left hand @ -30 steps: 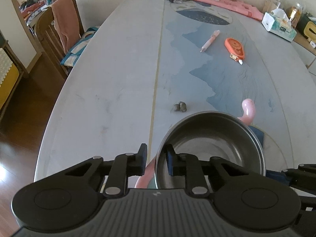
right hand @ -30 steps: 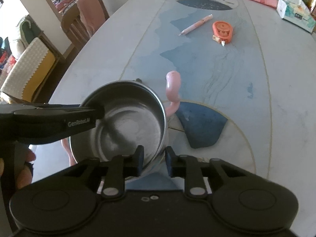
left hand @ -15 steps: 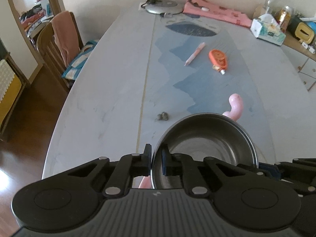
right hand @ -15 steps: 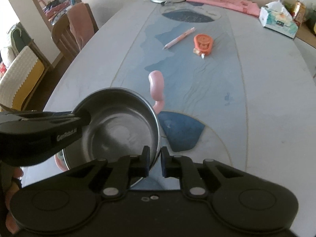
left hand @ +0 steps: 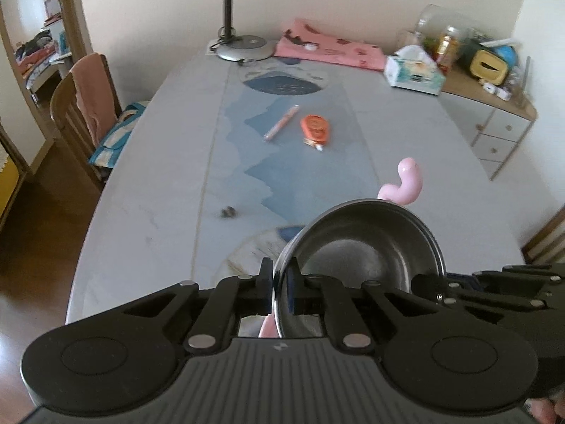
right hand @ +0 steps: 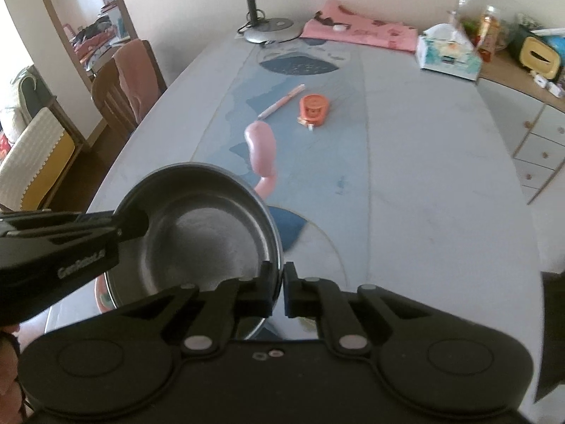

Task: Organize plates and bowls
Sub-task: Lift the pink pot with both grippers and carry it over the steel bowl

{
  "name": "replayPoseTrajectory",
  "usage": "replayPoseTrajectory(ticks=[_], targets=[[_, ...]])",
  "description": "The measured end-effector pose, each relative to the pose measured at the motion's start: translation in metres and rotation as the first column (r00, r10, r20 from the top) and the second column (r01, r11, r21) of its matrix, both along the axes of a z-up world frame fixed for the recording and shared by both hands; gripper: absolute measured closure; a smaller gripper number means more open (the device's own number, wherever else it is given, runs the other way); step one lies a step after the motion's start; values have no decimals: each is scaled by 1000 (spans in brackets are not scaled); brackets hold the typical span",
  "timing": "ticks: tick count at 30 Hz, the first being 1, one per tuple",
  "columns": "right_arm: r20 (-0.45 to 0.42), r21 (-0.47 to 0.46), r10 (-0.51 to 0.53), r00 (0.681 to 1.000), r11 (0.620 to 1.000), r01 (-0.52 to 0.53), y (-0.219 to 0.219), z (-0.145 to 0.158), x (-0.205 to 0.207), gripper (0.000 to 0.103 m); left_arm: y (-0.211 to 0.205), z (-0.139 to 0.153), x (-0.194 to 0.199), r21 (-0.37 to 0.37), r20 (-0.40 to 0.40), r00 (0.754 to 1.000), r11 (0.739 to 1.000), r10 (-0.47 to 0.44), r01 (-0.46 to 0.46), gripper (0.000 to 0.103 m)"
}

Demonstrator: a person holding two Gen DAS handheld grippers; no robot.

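A steel bowl [left hand: 367, 247] with a pink curved handle [left hand: 406, 183] is held in the air above the table. My left gripper [left hand: 279, 289] is shut on the bowl's left rim. My right gripper [right hand: 279, 289] is shut on the bowl's [right hand: 204, 233] right rim, and its pink handle [right hand: 263, 152] sticks out at the far side. The right gripper shows at the lower right of the left wrist view, and the left gripper shows at the left of the right wrist view. A pink part under the bowl [right hand: 104, 296] is mostly hidden.
On the long grey-blue table [left hand: 148, 190] lie a pink pen [left hand: 281, 127], an orange tape dispenser [left hand: 314, 129] and a small dark lump [left hand: 229, 212]. A desk lamp [left hand: 243, 47], pink cloth [left hand: 328, 49] and tissue box [left hand: 413, 70] stand at the far end. A wooden chair [left hand: 81, 113] stands left, drawers [left hand: 501, 137] right.
Both grippers have closed onto the bowl's rim and lifted it up off the table. The views now look further down the table to the lamp and wall.
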State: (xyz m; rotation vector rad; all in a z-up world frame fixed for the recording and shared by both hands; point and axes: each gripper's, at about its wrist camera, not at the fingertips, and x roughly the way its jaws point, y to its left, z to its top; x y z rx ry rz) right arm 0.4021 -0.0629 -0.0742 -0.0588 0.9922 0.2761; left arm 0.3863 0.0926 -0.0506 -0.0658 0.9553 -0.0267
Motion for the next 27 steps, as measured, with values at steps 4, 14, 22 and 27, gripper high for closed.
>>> replayPoseTrajectory(ticks=[4, 14, 22, 27], targets=[[5, -19, -26, 1000, 999, 26, -20, 4, -23, 98, -24, 2, -27, 2, -2, 999, 999, -39, 39, 97], [-10, -83, -120, 993, 990, 118, -81, 4, -93, 99, -82, -10, -99, -56, -50, 980, 980, -193, 191, 99], [-22, -120, -196, 980, 974, 192, -123, 9, -159, 98, -125, -9, -153, -90, -69, 946, 946, -317, 310, 99], [-51, -139, -255, 966, 959, 246, -149, 3, -191, 98, -152, -17, -174, -114, -97, 913, 915, -397, 387, 98]])
